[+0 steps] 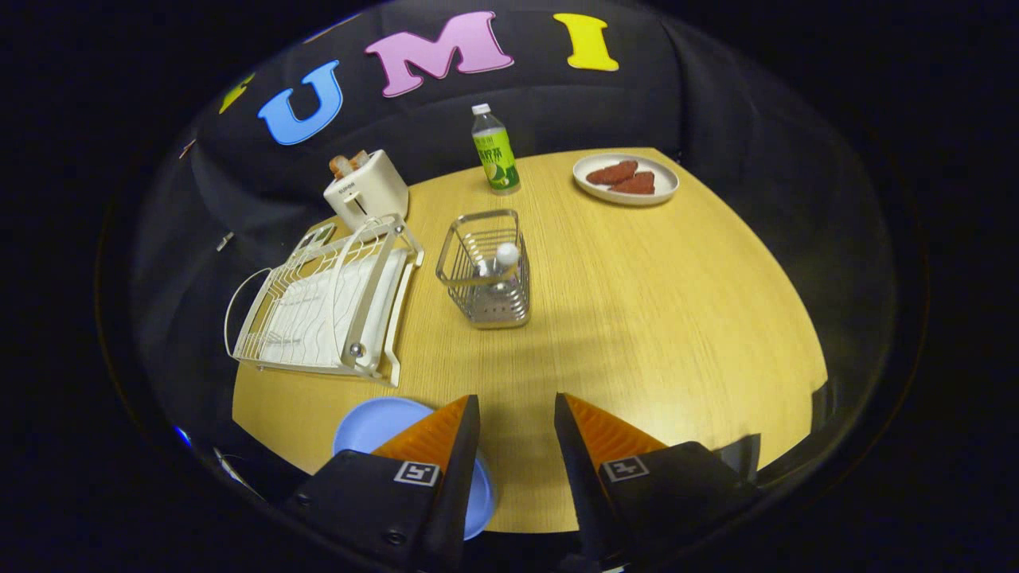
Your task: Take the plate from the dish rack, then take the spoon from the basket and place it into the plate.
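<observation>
A light blue plate lies flat on the wooden table near its front edge, partly hidden under my left finger. My gripper hovers above the table, open, with only bare tabletop between its fingers. Beyond the fingers stands a wire basket holding a spoon with a white handle end pointing up. The white dish rack sits left of the basket with nothing on its ribs.
A white toaster with bread stands behind the rack. A green-labelled bottle is at the back of the table, and a white plate with reddish-brown pieces lies far right.
</observation>
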Available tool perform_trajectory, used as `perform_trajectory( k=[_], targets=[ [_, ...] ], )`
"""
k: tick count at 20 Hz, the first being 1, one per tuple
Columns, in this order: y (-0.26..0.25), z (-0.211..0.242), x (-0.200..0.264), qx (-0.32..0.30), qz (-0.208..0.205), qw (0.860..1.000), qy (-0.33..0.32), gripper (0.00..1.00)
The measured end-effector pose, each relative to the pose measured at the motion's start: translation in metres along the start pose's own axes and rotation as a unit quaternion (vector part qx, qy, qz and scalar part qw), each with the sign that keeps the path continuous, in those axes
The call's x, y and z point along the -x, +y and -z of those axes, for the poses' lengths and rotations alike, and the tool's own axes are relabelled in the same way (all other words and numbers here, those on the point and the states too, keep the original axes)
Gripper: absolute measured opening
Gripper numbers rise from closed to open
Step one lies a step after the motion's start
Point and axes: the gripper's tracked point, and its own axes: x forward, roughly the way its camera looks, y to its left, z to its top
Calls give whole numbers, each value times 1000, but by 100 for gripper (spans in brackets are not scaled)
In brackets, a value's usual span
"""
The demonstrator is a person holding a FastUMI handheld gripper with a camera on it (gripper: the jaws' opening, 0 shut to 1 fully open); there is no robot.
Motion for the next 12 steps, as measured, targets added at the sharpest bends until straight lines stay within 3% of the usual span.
perform_trajectory(
  k=[6, 12],
  targets=[
    [0, -51, -1, 51, 8, 998, -39, 59],
    [-1, -67, -17, 94, 7, 995, -36, 60]
  ],
)
